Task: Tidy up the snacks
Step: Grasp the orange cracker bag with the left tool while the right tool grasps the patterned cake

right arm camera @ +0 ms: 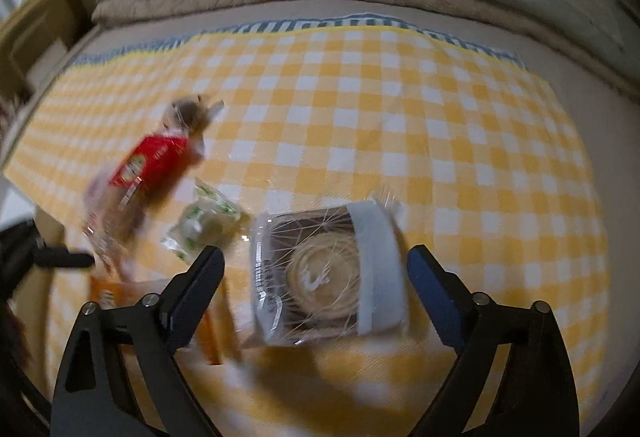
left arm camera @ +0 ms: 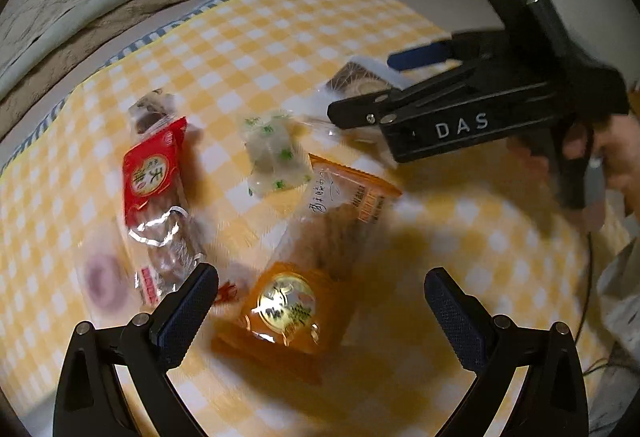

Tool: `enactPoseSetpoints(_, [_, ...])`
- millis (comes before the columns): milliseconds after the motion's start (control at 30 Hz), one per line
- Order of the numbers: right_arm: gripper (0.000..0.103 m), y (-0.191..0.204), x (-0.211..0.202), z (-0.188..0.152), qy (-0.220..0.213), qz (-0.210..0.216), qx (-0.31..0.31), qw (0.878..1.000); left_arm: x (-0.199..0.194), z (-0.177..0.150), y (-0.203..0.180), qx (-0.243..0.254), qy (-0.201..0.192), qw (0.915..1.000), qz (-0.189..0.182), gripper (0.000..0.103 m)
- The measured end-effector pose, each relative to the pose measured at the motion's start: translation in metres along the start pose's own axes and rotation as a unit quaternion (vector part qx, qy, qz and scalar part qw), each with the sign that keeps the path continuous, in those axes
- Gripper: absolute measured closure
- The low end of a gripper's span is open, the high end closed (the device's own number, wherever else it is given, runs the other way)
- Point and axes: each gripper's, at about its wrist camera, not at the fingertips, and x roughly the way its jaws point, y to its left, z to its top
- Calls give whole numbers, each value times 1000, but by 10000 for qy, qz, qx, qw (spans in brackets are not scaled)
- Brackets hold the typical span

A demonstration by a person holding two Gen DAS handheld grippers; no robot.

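- Hovering over the checked cloth (right arm camera: 440, 125), the right gripper (right arm camera: 316, 277) is seen with its jaws standing wide, one either side of the clear-wrapped pastry tray (right arm camera: 324, 273); neither pad is seen touching the wrapper, so nothing is held.
- The left gripper (left arm camera: 320, 301) is likewise spread wide and empty, poised above the orange packet (left arm camera: 304, 277), whose lower end lies between its fingers.
- The pastry tray is judged light, with a fairly stiff plastic shell under slippery, crinkly film; its contents are probably crushable, so a gentle pinch across the tray's two long walls is advised rather than on the loose film ends.
- The orange packet is judged soft and pillowy, with brittle biscuits inside; its middle is best taken, lightly.
- Relative to the pastry tray, the green-flecked sweet (right arm camera: 200, 225) lies just beside its left edge, the red packet (right arm camera: 156, 161) further left and beyond, and the orange packet near its lower left corner.
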Motion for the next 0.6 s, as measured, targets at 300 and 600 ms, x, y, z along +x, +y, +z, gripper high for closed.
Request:
enactPoseSetpoints(300, [34, -10, 13, 2, 260, 262, -152, 9992, 29, -6, -21, 18, 745, 9956, -576, 0])
enactPoseSetpoints(600, [37, -16, -6, -22, 405, 69, 150, 9990, 41, 0, -38, -834, 754, 9935, -181, 34])
